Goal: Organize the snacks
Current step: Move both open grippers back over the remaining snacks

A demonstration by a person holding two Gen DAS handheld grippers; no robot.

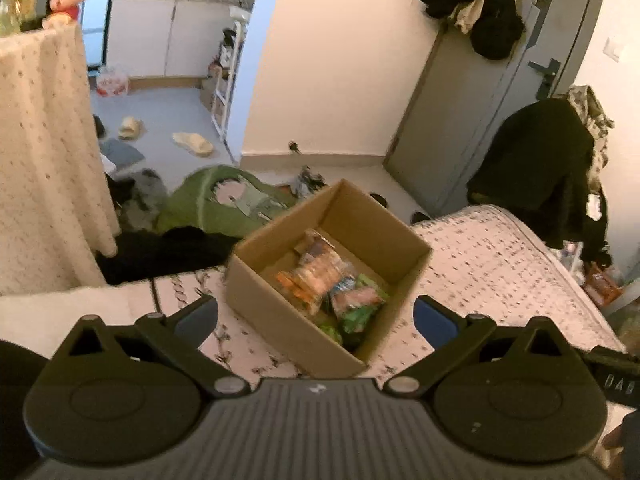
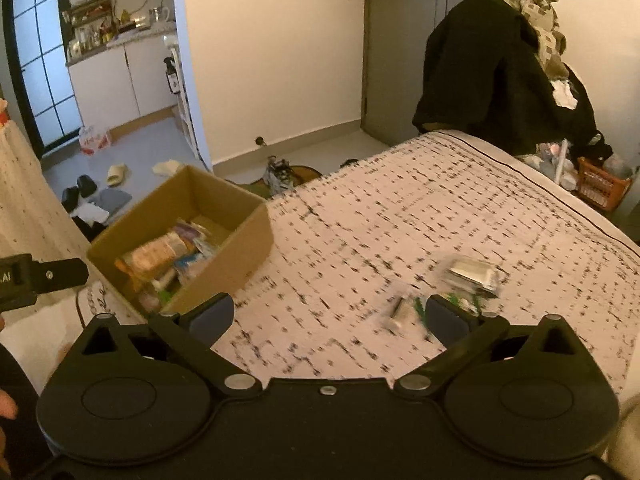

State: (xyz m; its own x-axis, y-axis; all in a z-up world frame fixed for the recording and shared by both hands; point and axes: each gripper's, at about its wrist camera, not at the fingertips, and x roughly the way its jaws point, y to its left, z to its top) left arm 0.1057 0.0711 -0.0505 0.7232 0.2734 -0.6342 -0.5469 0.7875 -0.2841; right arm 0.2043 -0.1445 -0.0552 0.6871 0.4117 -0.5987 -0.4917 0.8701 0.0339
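Sitting on the patterned bed (image 2: 400, 216) near its edge is an open cardboard box (image 1: 280, 320), flaps up, w/ a loose pile of snack packets (image 1: 324, 276) in the bottom: orange and tan wrappers toward the middle, green ones (image 1: 360, 308) at the nearer corner. The pile covers most of the box floor but stays well below the rim.

The left gripper (image 1: 316, 316) hangs over the near side of the box, its fingers (image 1: 434, 320) spread wide w/ nothing between them; the box shows in the gap.

The right gripper (image 2: 330, 316) is over bare bedspread to the right of the box, fingers (image 2: 212, 314) also spread wide and holding nothing. Just past its right finger lie two or three loose packets (image 2: 474, 274) on the bed, well apart from the box; motion blur is heavy there, so prob. one silvery pouch and a smaller green-and-white one, no more detail than that.

An orange basket (image 2: 600, 186) stands on the floor beyond the bed's far corner, contents unclear.
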